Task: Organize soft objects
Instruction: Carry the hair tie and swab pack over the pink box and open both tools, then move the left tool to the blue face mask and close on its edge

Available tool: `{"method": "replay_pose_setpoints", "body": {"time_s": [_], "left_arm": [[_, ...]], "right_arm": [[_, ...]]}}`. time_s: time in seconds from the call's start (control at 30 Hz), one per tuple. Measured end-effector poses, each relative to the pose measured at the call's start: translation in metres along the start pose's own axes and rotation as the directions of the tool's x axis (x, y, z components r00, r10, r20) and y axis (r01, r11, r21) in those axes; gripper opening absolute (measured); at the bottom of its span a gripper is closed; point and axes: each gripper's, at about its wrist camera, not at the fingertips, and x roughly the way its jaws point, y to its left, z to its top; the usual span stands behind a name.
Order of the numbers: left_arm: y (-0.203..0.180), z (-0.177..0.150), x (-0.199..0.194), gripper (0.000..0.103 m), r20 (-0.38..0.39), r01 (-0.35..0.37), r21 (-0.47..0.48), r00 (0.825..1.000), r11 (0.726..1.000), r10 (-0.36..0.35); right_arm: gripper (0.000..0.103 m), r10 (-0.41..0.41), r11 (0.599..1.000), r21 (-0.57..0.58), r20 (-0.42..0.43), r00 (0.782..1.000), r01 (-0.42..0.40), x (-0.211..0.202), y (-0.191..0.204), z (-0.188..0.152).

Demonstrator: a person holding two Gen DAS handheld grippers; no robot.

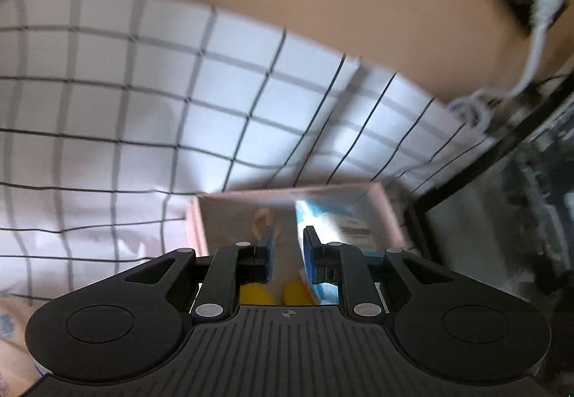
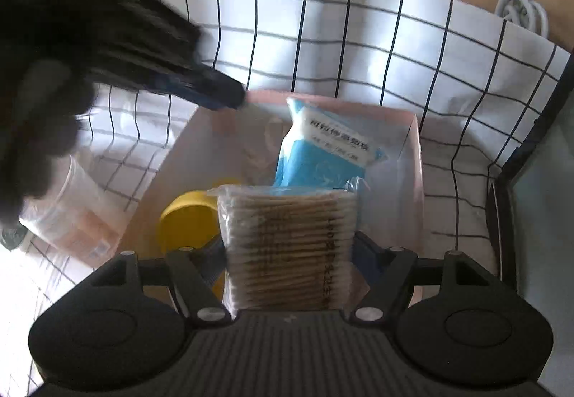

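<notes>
Right gripper (image 2: 290, 253) is clamped on a clear packet of cotton swabs (image 2: 287, 246), the packet standing upright between its jaws above the near end of the pink box (image 2: 412, 181). Left gripper (image 1: 288, 253) hangs over the same box with its blue pads (image 1: 309, 253) a narrow gap apart and nothing between them — in the right wrist view it appears blurred, its tip (image 2: 226, 93) near the box's far-left corner. Inside the box a blue-and-white soft pack (image 2: 323, 153) leans upright toward the far wall, and a yellow round object (image 2: 186, 221) lies at the near-left side, just beside the swab packet. Under the box lies a white grid-patterned cloth (image 2: 358, 38) — a clear plastic cup (image 2: 68, 210) rests on it just left of the box. A coiled white cable (image 2: 520, 9) sits past the cloth's far-right corner.
</notes>
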Motion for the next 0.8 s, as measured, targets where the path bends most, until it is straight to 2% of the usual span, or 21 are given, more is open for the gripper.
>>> {"method": "replay_pose_setpoints", "body": {"time_s": [0.17, 0.23, 0.37, 0.43, 0.47, 0.57, 0.63, 0.73, 0.8], "left_arm": [[0.014, -0.022, -0.061, 0.018, 0.088, 0.043, -0.005, 0.995, 0.999, -0.042], [0.022, -0.030, -0.084, 0.018, 0.131, 0.036, -0.008, 0.991, 0.999, -0.035], [0.052, -0.051, -0.138, 0.018, 0.216, -0.034, -0.066, 0.975, 0.997, 0.047], [0.071, -0.067, -0.166, 0.018, 0.248, -0.064, -0.115, 0.964, 0.991, 0.091], [0.081, -0.075, -0.178, 0.018, 0.260, -0.076, -0.142, 0.959, 0.987, 0.111], [0.109, -0.104, -0.212, 0.018, 0.282, -0.092, -0.240, 0.946, 0.966, 0.160], [0.122, -0.124, -0.226, 0.018, 0.290, -0.090, -0.280, 0.941, 0.956, 0.173], [0.141, -0.147, -0.241, 0.018, 0.291, -0.121, -0.308, 0.932, 0.944, 0.214], [0.155, -0.159, -0.248, 0.018, 0.286, -0.182, -0.342, 0.914, 0.922, 0.287]], "right_arm": [[0.073, 0.085, 0.993, 0.081, 0.048, 0.995, -0.089, -0.033, -0.009, -0.003], [0.073, 0.097, 0.990, 0.100, 0.056, 0.994, -0.102, -0.048, -0.010, 0.003], [0.076, 0.078, 0.984, 0.155, 0.095, 0.992, -0.092, -0.075, -0.008, 0.018], [0.081, 0.080, 0.984, 0.148, 0.109, 0.991, -0.095, -0.079, -0.006, 0.025], [0.086, 0.080, 0.985, 0.146, 0.077, 0.994, -0.091, -0.073, -0.006, 0.029], [0.086, 0.024, 0.984, 0.174, -0.012, 1.000, -0.022, -0.049, -0.006, 0.032], [0.086, -0.026, 0.980, 0.197, -0.022, 0.999, 0.030, -0.046, -0.002, 0.034], [0.086, 0.030, 0.980, 0.193, 0.053, 0.998, -0.040, -0.067, 0.017, 0.044], [0.086, 0.047, 0.986, 0.155, 0.088, 0.995, -0.061, -0.081, 0.040, 0.056]]}}
